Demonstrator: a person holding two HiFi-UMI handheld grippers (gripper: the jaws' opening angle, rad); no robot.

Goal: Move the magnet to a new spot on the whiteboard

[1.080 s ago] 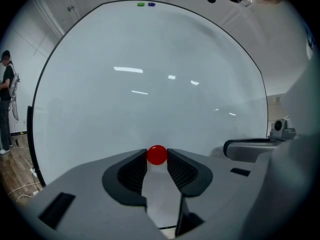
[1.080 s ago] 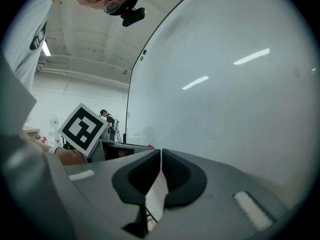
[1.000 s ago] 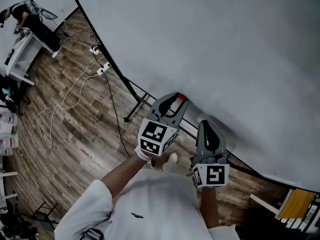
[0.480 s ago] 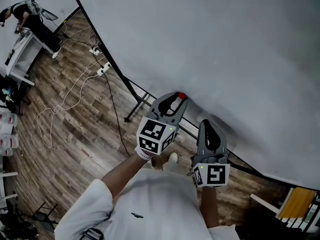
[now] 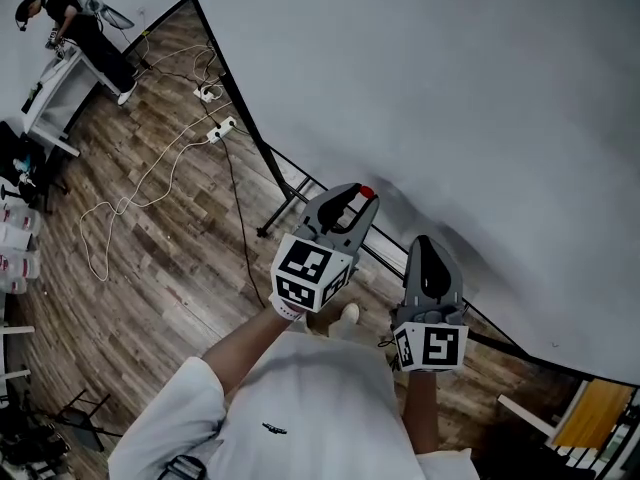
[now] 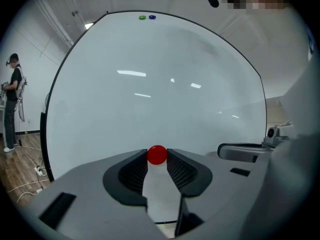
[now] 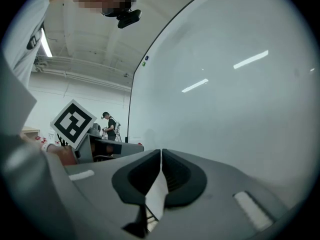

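A small round red magnet [image 6: 157, 155] sits pinched between the tips of my left gripper [image 6: 157, 156], close to the big whiteboard [image 6: 160, 94]. From the head view the red magnet [image 5: 366, 193] shows at the tip of the left gripper [image 5: 360, 200], near the whiteboard [image 5: 450, 88] low down. My right gripper [image 5: 428, 258] hangs beside it, a little right and lower, jaws pressed together with nothing in them; the right gripper [image 7: 160, 154] points along the board's face [image 7: 240, 84].
A green magnet [image 6: 142, 17] and a blue magnet [image 6: 152, 17] stick near the board's top edge. The board's black stand legs [image 5: 280, 203] and cables [image 5: 150, 168] lie on the wood floor. A person [image 5: 70, 13] stands at a table far left.
The view has shifted slightly; both grippers stay nearly where they were, the right one a touch lower and further right. The left still holds the red magnet.
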